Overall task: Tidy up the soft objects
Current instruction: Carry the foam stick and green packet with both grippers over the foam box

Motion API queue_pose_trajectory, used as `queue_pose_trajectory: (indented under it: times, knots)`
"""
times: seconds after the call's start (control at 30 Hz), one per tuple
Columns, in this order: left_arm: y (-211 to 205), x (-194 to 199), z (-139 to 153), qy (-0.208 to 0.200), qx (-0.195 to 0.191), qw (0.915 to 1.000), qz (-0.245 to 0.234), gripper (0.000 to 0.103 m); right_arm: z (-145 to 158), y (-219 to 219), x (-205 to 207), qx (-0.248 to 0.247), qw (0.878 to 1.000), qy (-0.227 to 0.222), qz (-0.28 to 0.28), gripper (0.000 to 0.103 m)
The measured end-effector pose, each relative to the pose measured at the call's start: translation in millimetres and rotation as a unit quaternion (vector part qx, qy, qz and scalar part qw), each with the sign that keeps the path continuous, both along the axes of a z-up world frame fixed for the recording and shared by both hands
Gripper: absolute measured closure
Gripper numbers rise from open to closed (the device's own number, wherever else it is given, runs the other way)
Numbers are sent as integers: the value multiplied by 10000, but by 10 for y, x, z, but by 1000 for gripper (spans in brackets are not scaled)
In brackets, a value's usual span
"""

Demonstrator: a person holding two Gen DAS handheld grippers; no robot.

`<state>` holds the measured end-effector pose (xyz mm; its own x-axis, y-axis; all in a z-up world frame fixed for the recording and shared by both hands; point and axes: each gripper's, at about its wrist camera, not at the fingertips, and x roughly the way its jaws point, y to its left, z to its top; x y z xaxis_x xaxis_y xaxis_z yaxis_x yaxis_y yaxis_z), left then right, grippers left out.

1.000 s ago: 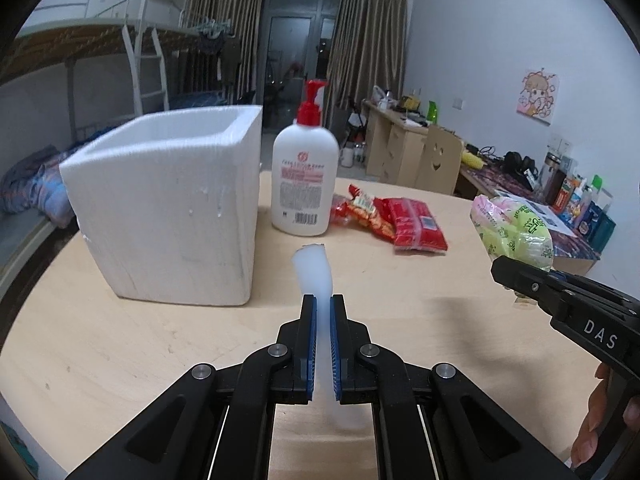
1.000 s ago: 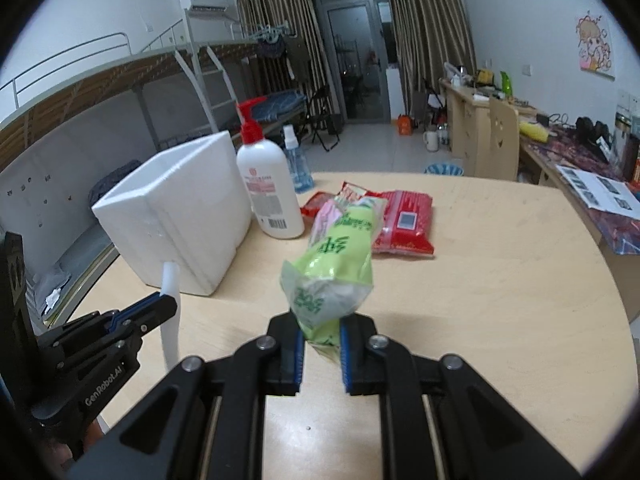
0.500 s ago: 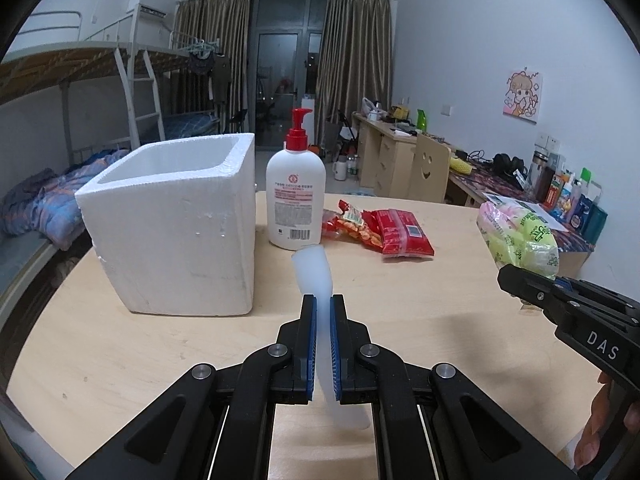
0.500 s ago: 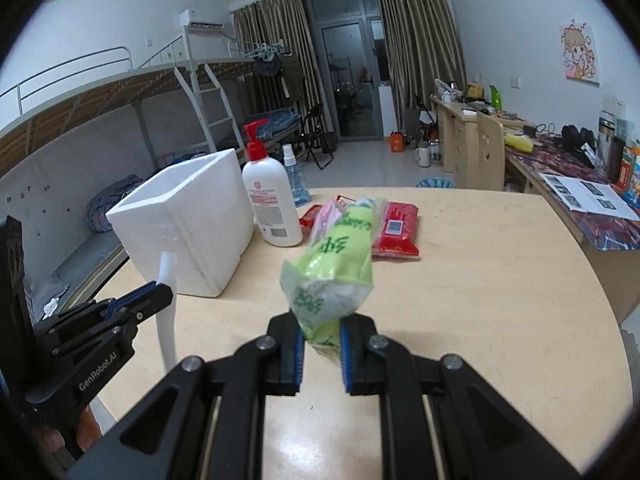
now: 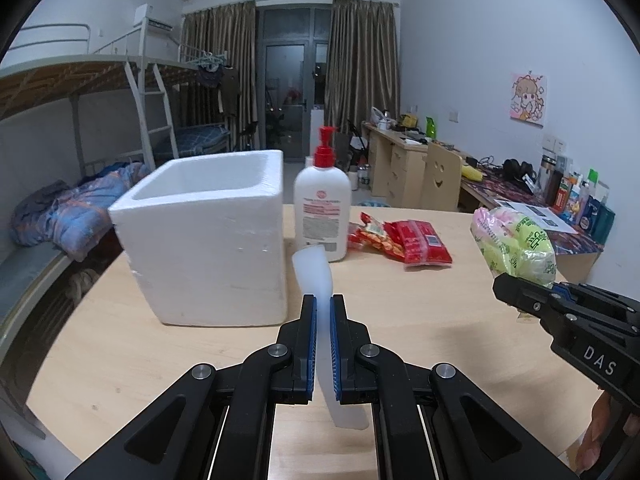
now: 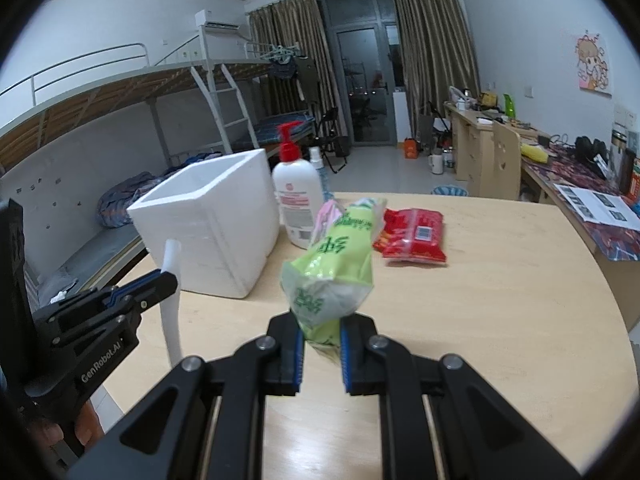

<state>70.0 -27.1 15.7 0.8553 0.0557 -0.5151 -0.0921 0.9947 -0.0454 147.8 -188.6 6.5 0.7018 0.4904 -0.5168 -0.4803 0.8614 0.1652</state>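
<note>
Setting: dorm room, bunk bed along one wall, desks along the other, round pale wooden table (image 5: 440, 320) in the foreground.
Left gripper (image 5: 323, 344): closed tight on a white translucent soft tube (image 5: 316, 276), held upright above the table, top end poking past the fingertips, lower end hanging below the jaws.
Right gripper (image 6: 320, 344): clamped on the lower end of a green tissue pack (image 6: 334, 264), lifted clear of the table, leaning away from the camera.
Foam box (image 5: 208, 236): white, open-topped, standing on the table ahead of the left gripper, empty as far as visible.
Pump bottle (image 5: 322, 204): white with red pump, upright, just beside the box.
Red snack packs (image 5: 400, 236): lying flat beside the bottle, farther toward the middle of the table.
</note>
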Motion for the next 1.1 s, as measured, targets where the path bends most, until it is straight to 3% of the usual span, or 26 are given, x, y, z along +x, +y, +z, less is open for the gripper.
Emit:
queue_pose_trajectory:
  times: [0.33,0.73,1.1]
  knots:
    - [355,-222,63,-144,281,9987,400,96,0,427,-41,86,9988,-51,487,85]
    - [848,-353,70,-137,293,9960,832,96,23,913,-133,32,9937,-76,1118,85]
    - [1083,-310,115,-148,135,9976,666,96,88,1175,-151,88,9950,-138,989,85]
